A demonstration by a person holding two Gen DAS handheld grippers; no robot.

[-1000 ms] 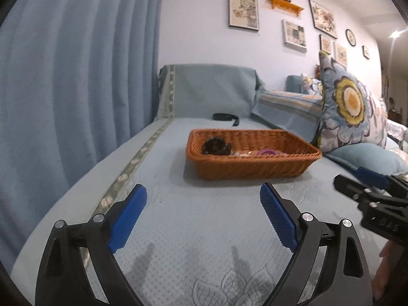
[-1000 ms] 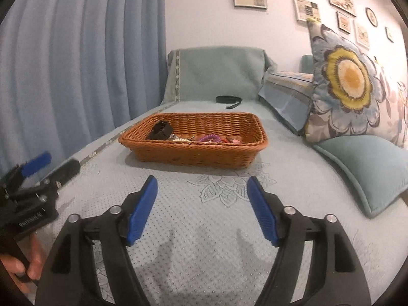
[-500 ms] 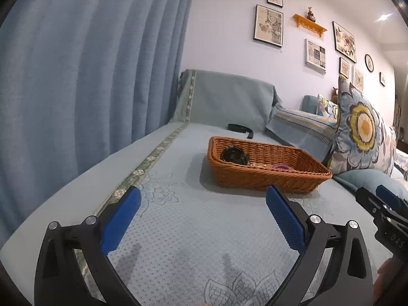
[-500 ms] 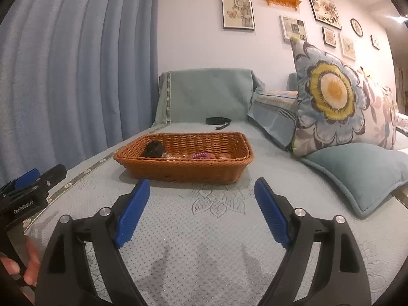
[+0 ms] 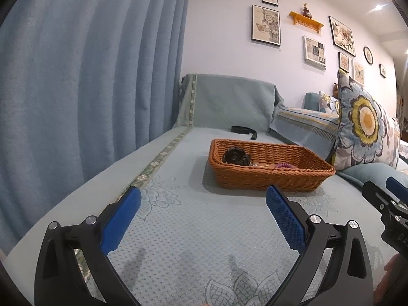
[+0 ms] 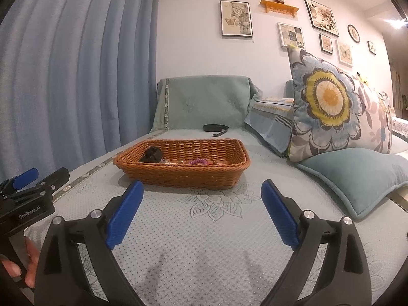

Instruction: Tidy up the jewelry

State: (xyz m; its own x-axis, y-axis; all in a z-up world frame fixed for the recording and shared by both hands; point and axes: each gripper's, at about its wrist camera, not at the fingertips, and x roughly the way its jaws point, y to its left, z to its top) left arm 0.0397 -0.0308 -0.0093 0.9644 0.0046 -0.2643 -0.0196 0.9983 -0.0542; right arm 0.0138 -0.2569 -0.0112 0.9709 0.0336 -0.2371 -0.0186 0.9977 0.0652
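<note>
Right gripper jaws spread wide, empty, just short of wicker basket. Basket holds dark object, pink hair tie. Left gripper left of basket.

Both wrist views sit low over the sofa seat, facing 12 o'clock toward the wicker basket nearby. Left view sees right gripper at 3 o'clock; right view sees left gripper at 9.

Basket: woven wicker, rough, matt orange-brown. Sofa cover: matt cloth, dotted embossed texture. Left hand-held gripper: matt black plastic, ribbed blue pads, shiny metal screws.
</note>
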